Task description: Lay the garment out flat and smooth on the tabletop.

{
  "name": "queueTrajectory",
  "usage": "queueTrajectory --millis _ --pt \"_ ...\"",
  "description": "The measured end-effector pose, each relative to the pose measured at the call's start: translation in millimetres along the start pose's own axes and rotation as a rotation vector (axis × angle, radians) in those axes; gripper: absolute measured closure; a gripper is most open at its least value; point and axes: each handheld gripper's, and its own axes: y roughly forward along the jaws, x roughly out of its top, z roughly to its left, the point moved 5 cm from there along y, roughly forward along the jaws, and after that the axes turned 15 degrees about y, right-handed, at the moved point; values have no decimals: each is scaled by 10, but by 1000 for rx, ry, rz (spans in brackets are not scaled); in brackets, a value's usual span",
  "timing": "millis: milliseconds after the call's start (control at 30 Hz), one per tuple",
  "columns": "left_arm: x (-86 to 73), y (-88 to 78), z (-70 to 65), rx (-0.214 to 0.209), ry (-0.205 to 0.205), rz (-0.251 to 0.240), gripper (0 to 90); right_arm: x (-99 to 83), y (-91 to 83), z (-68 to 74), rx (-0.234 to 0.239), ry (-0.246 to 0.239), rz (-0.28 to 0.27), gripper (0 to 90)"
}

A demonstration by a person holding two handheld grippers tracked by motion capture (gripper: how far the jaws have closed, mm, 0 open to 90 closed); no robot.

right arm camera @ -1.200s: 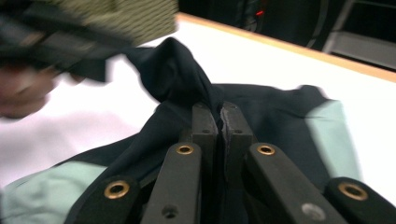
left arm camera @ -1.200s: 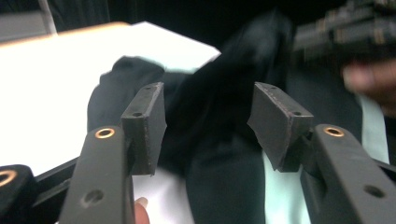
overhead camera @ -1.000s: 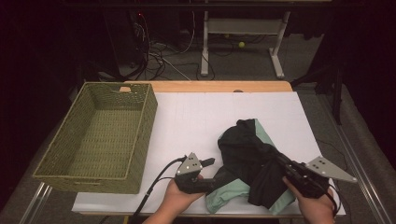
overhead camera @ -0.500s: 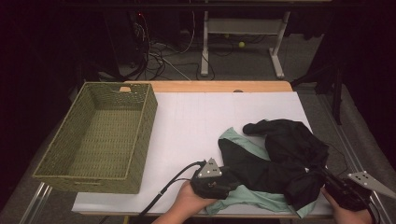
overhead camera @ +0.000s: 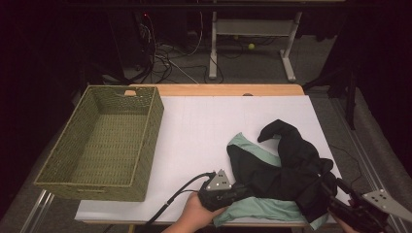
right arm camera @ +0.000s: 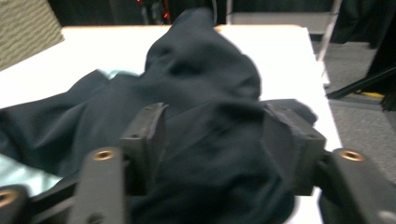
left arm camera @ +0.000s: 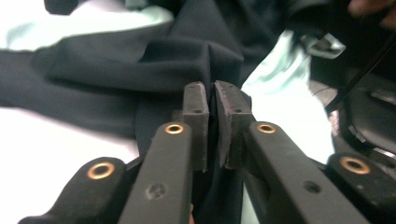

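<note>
Spreading the dark garment [overhead camera: 286,170] at the counter's [overhead camera: 204,126] near right.
Left hand-held gripper [left arm camera: 212,93] has just closed, pinching an edge; right hand-held gripper [right arm camera: 212,121] has just been opening, cloth loose between its jaws. Regrip before pulling apart.

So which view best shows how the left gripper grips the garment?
The left gripper view: the left gripper pinches a dark fold of the garment. The high view shows the garment's whole spread; the right gripper view shows bunched cloth.
</note>
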Motion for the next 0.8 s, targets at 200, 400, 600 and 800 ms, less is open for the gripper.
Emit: queueTrajectory --millis 200,400,600,800 --pt "129 -89 288 72 -63 -79 416 -136 63 92 2 -2 57 237" --pt "157 164 790 135 -143 20 338 -206 94 117 5 -5 93 162" --pt "69 525 1005 131 -177 203 299 -299 129 133 7 -16 153 96" --pt "42 598 926 110 -127 259 669 -387 191 129 -5 -33 208 64"
